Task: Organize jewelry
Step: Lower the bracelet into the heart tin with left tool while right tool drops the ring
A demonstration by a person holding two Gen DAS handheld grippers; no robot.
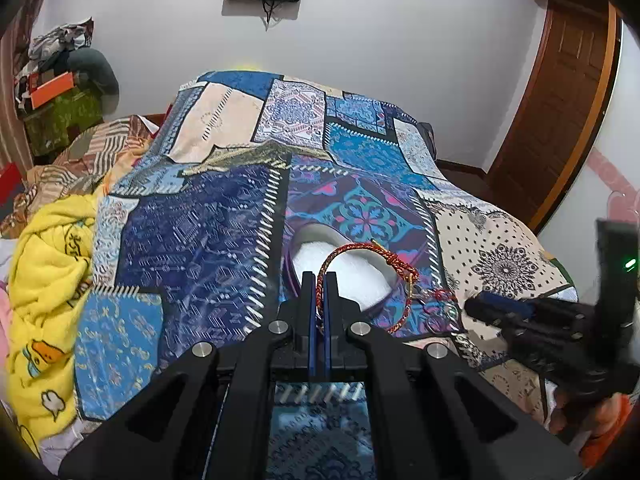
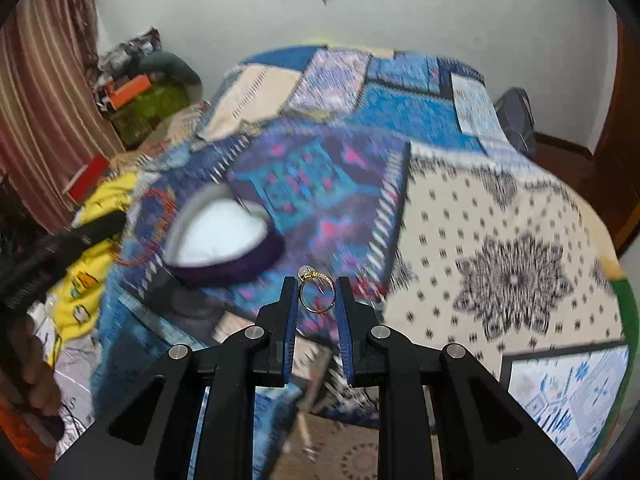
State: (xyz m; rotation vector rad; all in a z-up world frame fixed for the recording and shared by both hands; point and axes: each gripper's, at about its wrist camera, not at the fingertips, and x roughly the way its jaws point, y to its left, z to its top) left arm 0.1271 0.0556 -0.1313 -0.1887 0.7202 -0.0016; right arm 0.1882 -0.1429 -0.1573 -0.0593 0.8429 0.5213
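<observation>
We see a bed covered with a blue patchwork quilt (image 1: pixel 208 240). On the quilt sits a heart-shaped box (image 1: pixel 340 276) with a purple wall and a soft white inside. We use this box as our marker for where things are.

Our left gripper (image 1: pixel 320 280) is just in front of the box. Its fingers (image 1: pixel 308 300) are pressed tight together, and they pinch a red and gold woven bracelet (image 1: pixel 368 276). The bracelet loop hangs out over the near side of the box and down past its right edge. A few small bits of jewelry (image 1: pixel 438 312) lie on the quilt just right of the box, but they are too small for us to tell what they are.

Our right gripper (image 2: pixel 318 292) is in front of the box and a bit to its right. Its fingers (image 2: pixel 292 304) are closed on a gold ring (image 2: pixel 317 290), one on each side of the band. The ring has a pale round stone on top. It is held up above the quilt, not inside the box.

The right wrist view is blurry. A yellow blanket (image 1: pixel 44 280) with cartoon ducks lies bunched up to the left of the box. A brown wooden door (image 1: pixel 560 112) stands far to the right of the box, behind the bed.
</observation>
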